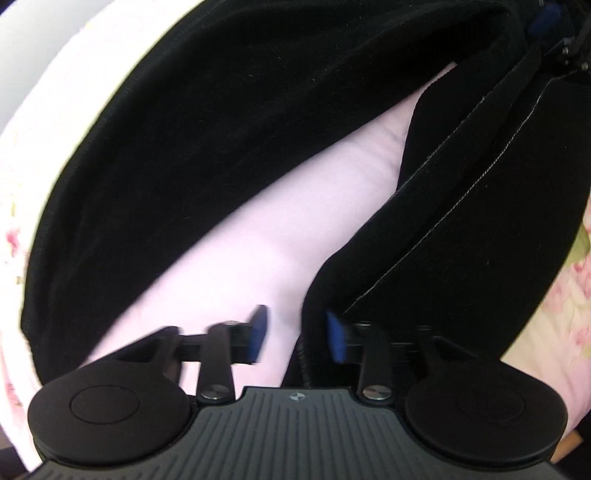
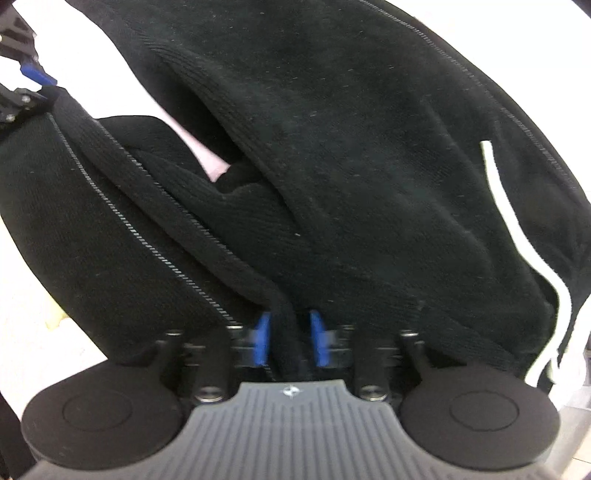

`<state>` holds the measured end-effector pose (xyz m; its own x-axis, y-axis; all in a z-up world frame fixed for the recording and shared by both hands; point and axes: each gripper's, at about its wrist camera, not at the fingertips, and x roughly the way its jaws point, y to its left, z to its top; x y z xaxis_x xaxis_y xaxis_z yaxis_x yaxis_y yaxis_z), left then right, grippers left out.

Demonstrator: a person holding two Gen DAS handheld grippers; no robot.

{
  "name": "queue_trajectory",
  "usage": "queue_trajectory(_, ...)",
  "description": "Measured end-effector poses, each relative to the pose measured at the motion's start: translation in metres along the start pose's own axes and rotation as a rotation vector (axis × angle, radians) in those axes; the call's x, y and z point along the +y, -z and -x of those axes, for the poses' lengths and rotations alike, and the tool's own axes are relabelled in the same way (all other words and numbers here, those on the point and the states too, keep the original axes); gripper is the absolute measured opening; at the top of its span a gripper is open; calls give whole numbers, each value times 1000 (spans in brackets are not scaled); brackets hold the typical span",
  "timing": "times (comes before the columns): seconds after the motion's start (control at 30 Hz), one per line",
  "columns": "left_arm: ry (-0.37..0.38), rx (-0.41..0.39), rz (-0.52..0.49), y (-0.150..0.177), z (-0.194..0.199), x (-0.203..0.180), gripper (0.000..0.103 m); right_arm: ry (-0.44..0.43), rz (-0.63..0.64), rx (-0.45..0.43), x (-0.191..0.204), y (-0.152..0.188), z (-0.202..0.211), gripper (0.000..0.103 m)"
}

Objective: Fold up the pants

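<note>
Starting w/ the left wrist view: your left gripper [image 1: 297, 336] has its blue pads [image 1: 258, 334] set wide apart, nothing pinched between them. A dark fabric edge runs down just inside the right-hand pad, but there's pink sheet [image 1: 221, 236] showing across most of the gap, so you're not holding cloth here. The black pants [image 1: 207, 122] lie draped over the sheet, one broad band arcing across the top, a second stitched band running from the upper right corner down toward your pad. Up in that corner you can see the right gripper [image 1: 554, 22], partly cut off by the frame. Floral bedding [image 1: 576, 280] shows at the right rim

Right wrist view: your right gripper [image 2: 288, 341] has its pads narrowed onto a ridge of black cloth, looks like a firm pinch on a seam or folded edge of the pants. White side stripe [image 2: 517, 236] curves down the right side. Left gripper [image 2: 33, 81] sits far upper left, beside the stitched band

Judgement: you're mid-fold, one end held, other end not yet grabbed. Next move prob calls for closing the left pads on that stitched edge beside them, then lifting both ends together to lay one half over the other. Room: bare sheet between the two bands gives space to slide in low; watch you don't pinch sheet w/ the fabric. Frames are a bit blurred, so exact edge contact is hard to confirm
</note>
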<state>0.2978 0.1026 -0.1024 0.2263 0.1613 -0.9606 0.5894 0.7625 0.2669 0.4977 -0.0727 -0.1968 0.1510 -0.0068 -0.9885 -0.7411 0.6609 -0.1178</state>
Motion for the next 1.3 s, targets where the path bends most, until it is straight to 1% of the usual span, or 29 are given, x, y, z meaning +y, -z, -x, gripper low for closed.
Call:
queue_trajectory(0.03,21,2,-2,7,8,3,57,-2,-1,-4,-3,2,6,45)
queue_trajectory(0.07,45,6,-2,16,17,7,64,-11,-2,-7,-6,4,13,48)
queue_trajectory(0.1,65,11,-4,26,26,11,73,-17,5,-5,-11,10,18,57)
queue_trajectory(0.13,79,19,-9,37,34,14,75,-19,18,-2,-14,15,26,66)
queue_trajectory(0.2,99,58,-26,60,49,16,77,-13,55,10,-17,26,38,71)
queue_trajectory(0.27,110,124,-33,83,56,16,77,16,88,40,-21,41,46,71)
queue_trajectory(0.3,115,160,-34,93,61,13,77,31,102,57,-20,38,48,71)
queue_trajectory(0.37,125,220,-29,117,61,12,77,51,126,96,-27,49,48,71)
queue_trajectory(0.4,137,245,-18,128,59,9,77,67,132,112,-36,55,44,71)
queue_trajectory(0.47,165,268,15,147,48,2,77,91,135,139,-41,66,42,71)
queue_trajectory(0.53,177,312,26,163,38,-4,76,120,140,155,-34,94,48,71)
queue_trajectory(0.6,154,347,9,180,31,-14,76,144,161,159,-41,110,45,71)
queue_trajectory(0.63,142,369,8,179,15,-17,76,156,174,165,-39,124,49,71)
queue_trajectory(0.73,85,414,0,197,-4,-29,76,175,201,202,-47,145,43,71)
queue_trajectory(0.77,69,423,1,199,-17,-35,76,183,210,216,-46,157,50,71)
queue_trajectory(0.8,57,432,2,203,-21,-36,76,195,217,226,-44,167,55,71)
queue_trajectory(0.87,30,449,-7,206,-37,-44,76,214,219,224,-51,172,48,71)
queue_trajectory(0.93,2,458,-18,203,-50,-48,67,206,208,212,-57,174,47,70)
queue_trajectory(1.0,-35,466,-5,202,-55,-49,44,194,222,204,-53,174,50,68)
queue_trajectory(1.03,-40,467,-1,202,-55,-47,40,190,237,204,-51,174,50,67)
queue_trajectory(1.07,-47,465,5,202,-53,-45,31,188,250,208,-49,173,47,67)
queue_trajectory(1.1,-51,462,18,204,-54,-43,26,185,268,213,-43,174,47,64)
queue_trajectory(1.13,-52,456,32,206,-55,-40,23,189,288,214,-39,175,46,58)
queue_trajectory(1.2,-57,445,65,210,-47,-30,18,211,320,208,-33,175,42,50)
queue_trajectory(1.23,-63,443,80,202,-45,-23,17,218,326,201,-32,175,42,43)
queue_trajectory(1.27,-74,440,92,203,-41,-17,16,229,327,193,-32,176,43,37)
queue_trajectory(1.3,-87,438,104,204,-36,-10,16,242,326,181,-34,177,44,26)
